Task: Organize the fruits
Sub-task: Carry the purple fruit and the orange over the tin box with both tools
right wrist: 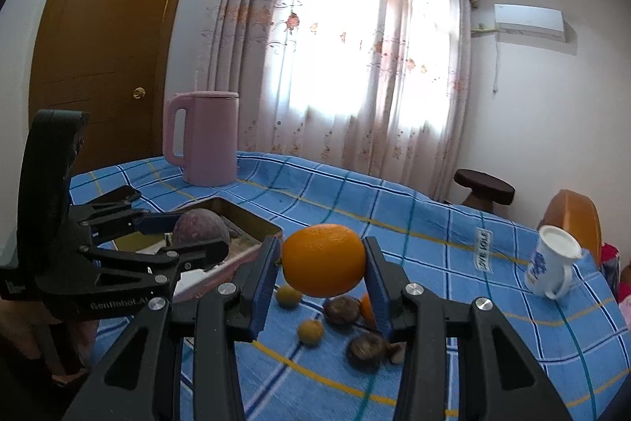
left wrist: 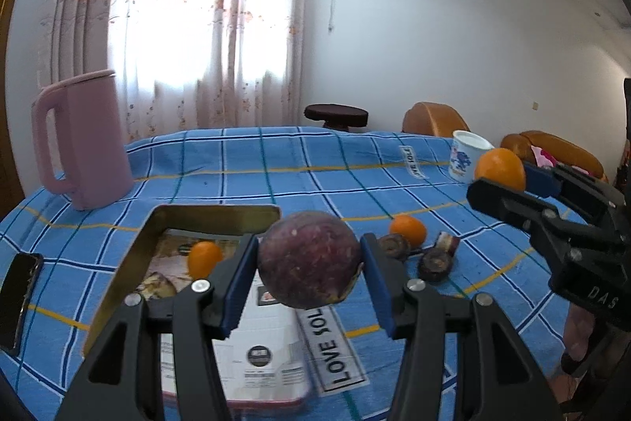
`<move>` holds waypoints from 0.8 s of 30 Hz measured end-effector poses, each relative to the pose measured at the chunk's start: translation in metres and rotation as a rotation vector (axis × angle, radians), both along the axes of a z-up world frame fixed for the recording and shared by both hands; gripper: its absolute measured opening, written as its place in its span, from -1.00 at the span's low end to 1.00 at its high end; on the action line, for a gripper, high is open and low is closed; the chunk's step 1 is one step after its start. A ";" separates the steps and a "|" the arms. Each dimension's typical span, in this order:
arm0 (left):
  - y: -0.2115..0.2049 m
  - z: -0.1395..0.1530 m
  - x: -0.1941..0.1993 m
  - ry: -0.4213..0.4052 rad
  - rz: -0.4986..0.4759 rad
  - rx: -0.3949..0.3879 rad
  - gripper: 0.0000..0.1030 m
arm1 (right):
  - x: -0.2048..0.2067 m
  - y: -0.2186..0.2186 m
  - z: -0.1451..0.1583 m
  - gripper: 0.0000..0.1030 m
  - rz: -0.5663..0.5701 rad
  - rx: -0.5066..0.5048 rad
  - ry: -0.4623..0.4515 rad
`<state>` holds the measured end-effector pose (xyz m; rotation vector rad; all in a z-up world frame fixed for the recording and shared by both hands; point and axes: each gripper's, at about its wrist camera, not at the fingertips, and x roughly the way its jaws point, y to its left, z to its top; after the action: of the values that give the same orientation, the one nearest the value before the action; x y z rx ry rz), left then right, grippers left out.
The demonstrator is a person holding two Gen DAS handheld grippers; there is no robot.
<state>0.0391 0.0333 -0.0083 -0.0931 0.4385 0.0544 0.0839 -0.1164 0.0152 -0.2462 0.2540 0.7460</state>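
My left gripper (left wrist: 309, 265) is shut on a purple passion fruit (left wrist: 309, 259), held above the near end of a gold-rimmed tray (left wrist: 118, 271) that holds a small orange fruit (left wrist: 204, 257). My right gripper (right wrist: 324, 261) is shut on an orange (right wrist: 324, 259), held above the blue checked cloth. The right gripper and its orange (left wrist: 500, 168) show at the right of the left wrist view. The left gripper with the passion fruit (right wrist: 200, 225) shows over the tray (right wrist: 252, 219) in the right wrist view. Loose fruits lie on the cloth: an orange (left wrist: 408, 229), dark passion fruits (left wrist: 435, 265) (right wrist: 342, 309) and small yellow fruits (right wrist: 310, 332).
A pink kettle (left wrist: 84, 141) stands at the table's far left. A white mug (right wrist: 550, 263) stands at the far right. A phone (left wrist: 17, 296) lies left of the tray. A dark stool (left wrist: 335, 115) and orange chairs (left wrist: 434, 119) stand beyond the table.
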 end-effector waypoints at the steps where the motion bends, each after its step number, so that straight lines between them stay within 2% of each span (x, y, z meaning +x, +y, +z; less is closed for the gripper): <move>1: 0.002 0.000 -0.001 0.000 0.004 -0.002 0.06 | 0.000 0.003 0.001 -0.14 0.005 -0.003 -0.002; 13: 0.036 -0.004 -0.005 0.009 0.094 -0.002 0.06 | 0.001 0.044 0.007 -0.14 0.078 -0.023 0.001; 24: 0.067 -0.015 -0.010 0.044 0.153 -0.018 0.06 | 0.003 0.095 -0.013 -0.14 0.169 -0.068 0.064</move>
<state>0.0289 0.1005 -0.0234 -0.1431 0.4750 0.2032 0.0873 -0.0214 0.0022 -0.3115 0.3224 0.9140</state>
